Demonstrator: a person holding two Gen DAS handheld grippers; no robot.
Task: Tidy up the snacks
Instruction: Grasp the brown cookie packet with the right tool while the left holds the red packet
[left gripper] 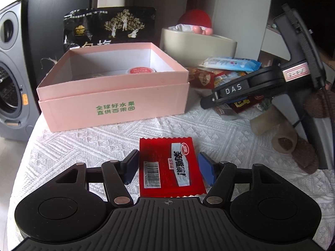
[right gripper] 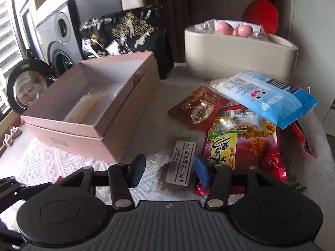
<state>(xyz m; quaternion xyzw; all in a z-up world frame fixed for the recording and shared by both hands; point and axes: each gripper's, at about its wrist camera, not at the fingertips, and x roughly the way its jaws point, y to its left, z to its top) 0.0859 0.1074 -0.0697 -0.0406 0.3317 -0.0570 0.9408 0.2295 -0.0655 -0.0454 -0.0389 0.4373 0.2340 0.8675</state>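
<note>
My left gripper point(left gripper: 170, 168) is open, its fingers on either side of a flat red snack packet point(left gripper: 170, 167) lying on the white cloth. The open pink box point(left gripper: 113, 102) stands behind it, with a red-lidded cup point(left gripper: 139, 70) inside. My right gripper point(right gripper: 169, 170) is open around a clear-wrapped biscuit pack with a white label point(right gripper: 178, 167). A pile of snack bags lies to its right: a red and yellow bag point(right gripper: 240, 144), a red chestnut bag point(right gripper: 199, 106), a blue and white bag point(right gripper: 268, 98). The right gripper also shows in the left wrist view point(left gripper: 211, 102), over the pile.
A beige tub point(right gripper: 238, 58) with a pink bow stands at the back right. A black and gold bag point(left gripper: 111, 29) leans behind the box. A speaker point(left gripper: 10, 67) stands to the left of the table. Pale tubes and brown wool point(left gripper: 289, 140) lie at the right edge.
</note>
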